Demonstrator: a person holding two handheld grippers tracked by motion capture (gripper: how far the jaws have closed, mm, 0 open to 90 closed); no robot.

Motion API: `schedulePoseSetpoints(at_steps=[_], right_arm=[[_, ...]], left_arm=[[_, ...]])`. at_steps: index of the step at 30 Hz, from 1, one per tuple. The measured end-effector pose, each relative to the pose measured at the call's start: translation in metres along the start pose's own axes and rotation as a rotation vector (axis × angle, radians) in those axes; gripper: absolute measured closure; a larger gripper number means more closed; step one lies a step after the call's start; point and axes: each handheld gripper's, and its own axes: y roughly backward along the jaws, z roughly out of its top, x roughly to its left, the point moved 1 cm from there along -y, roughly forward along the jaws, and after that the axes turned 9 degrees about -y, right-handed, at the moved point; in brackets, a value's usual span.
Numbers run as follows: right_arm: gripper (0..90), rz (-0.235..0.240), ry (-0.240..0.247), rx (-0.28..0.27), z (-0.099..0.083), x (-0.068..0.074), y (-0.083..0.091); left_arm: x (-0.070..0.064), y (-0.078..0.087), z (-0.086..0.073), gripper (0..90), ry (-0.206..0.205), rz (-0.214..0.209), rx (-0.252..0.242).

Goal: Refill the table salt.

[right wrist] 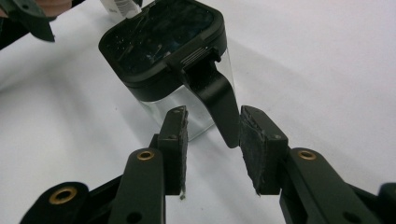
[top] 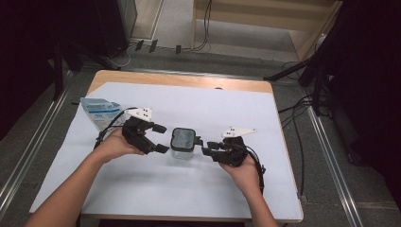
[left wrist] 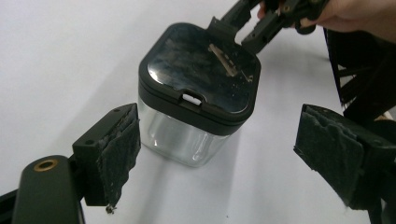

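Left gripper, jaws wide apart, flanks the clear lidded container at mid-table without touching. Right gripper straddles its black handle, pads narrowly apart. Pulling the handle now, unbraced, would likely tip or drag the container.

One square clear plastic container with a black lid stands on the one white-covered wooden table. One blue-and-white flat pouch lies there. Two black handheld grippers: left gripper, right gripper.
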Motion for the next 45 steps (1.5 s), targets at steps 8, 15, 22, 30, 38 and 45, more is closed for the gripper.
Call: schedulePoseSetpoints(at_steps=[8, 15, 22, 30, 38, 45], right_arm=[[73.8, 0.000, -0.040, -0.011, 0.001, -0.004, 0.001], [90.0, 0.005, -0.059, 0.002, 0.002, -0.005, 0.000], [90.0, 0.012, -0.061, 0.023, 0.005, -0.004, -0.004], [90.0, 0.003, -0.072, 0.033, 0.004, -0.007, -0.008], [90.0, -0.005, -0.074, 0.029, 0.004, -0.007, -0.009], [90.0, -0.002, -0.082, 0.034, 0.004, -0.007, -0.009]], left_arm=[[0.001, -0.014, -0.001, 10.7, -0.006, 0.016, 0.015], [0.005, -0.026, -0.004, 4.5, -0.032, 0.009, 0.034], [0.006, -0.038, -0.004, 4.2, -0.047, 0.016, 0.044], [0.010, -0.039, -0.005, 9.9, -0.045, 0.009, 0.002], [0.011, -0.040, -0.005, 13.4, -0.047, 0.008, -0.003], [0.009, -0.039, -0.003, 13.9, -0.052, 0.022, 0.006]])
